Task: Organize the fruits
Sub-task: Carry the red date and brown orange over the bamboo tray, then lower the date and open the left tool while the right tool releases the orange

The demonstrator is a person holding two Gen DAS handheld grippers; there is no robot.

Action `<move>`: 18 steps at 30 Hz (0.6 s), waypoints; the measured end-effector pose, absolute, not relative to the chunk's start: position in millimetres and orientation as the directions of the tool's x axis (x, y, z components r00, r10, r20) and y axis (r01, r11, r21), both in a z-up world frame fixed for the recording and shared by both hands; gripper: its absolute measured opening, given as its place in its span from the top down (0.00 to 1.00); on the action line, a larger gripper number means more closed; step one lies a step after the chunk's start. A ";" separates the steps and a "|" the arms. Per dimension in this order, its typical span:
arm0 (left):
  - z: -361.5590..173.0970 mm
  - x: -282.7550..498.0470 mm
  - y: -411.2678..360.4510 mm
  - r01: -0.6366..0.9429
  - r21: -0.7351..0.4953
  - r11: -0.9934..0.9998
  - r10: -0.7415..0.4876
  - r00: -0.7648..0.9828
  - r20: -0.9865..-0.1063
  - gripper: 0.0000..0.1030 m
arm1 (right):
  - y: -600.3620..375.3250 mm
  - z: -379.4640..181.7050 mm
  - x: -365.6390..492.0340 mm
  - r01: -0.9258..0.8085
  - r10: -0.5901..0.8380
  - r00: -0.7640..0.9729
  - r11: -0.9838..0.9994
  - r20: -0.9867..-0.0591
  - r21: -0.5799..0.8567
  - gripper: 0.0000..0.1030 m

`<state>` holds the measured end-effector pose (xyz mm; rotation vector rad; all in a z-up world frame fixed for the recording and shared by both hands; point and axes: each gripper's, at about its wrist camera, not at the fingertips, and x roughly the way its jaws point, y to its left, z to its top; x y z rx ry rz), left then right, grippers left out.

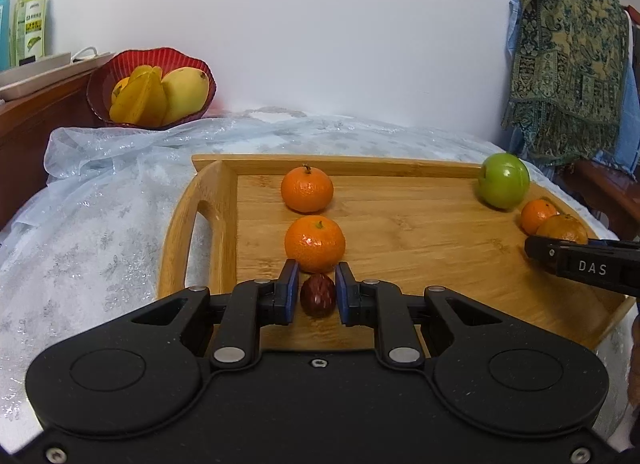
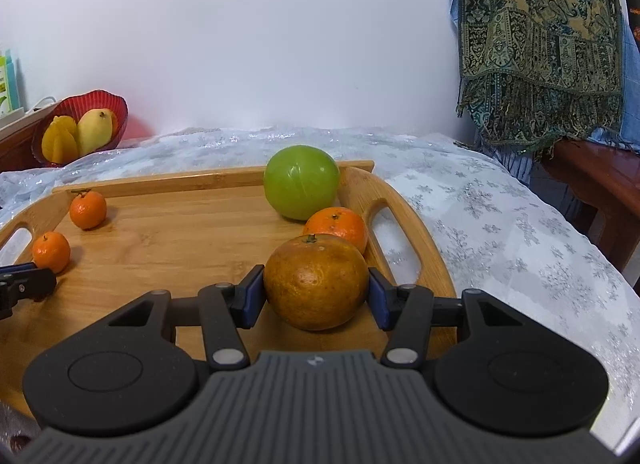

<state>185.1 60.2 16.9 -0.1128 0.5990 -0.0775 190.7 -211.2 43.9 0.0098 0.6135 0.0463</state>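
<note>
Both hands are at the picking-up step on the wooden tray (image 1: pixel 420 224): the left gripper (image 1: pixel 317 294) has its jaws spread around a small red date (image 1: pixel 318 295), not quite touching, the right gripper (image 2: pixel 316 296) pinches a big orange (image 2: pixel 316 282), so next I think the left jaws must close

Draped in pale snowflake cloth (image 1: pixel 92 248); on it, near, a bamboo tray (image 1: pixel 420 224); far left, a red fruit bowl (image 1: pixel 120 64).

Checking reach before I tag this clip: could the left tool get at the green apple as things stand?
Probably not directly. The left tool brackets a dark red fruit at the tray's left side; the green apple sits at the far right corner, behind the right tool and its brownish orange.
</note>
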 end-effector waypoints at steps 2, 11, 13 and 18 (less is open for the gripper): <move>17.0 188.3 62.3 0.033 -0.143 0.989 -0.108 0.822 -0.560 0.82 | -212.2 43.7 196.7 -0.037 0.048 0.814 0.999 -0.579 0.031 0.45; 15.0 194.7 59.5 0.024 -0.137 0.990 -0.097 0.828 -0.552 0.82 | -209.0 43.7 211.8 -0.059 0.066 0.822 0.998 -0.566 0.030 0.44; 14.5 194.1 58.1 0.027 -0.128 0.991 -0.094 0.830 -0.550 0.82 | -209.5 42.9 210.8 -0.055 0.068 0.820 0.998 -0.568 0.039 0.44; 14.7 192.1 56.5 0.035 -0.139 0.990 -0.106 0.831 -0.546 0.72 | -210.4 43.7 209.5 -0.049 0.071 0.818 0.997 -0.571 0.054 0.43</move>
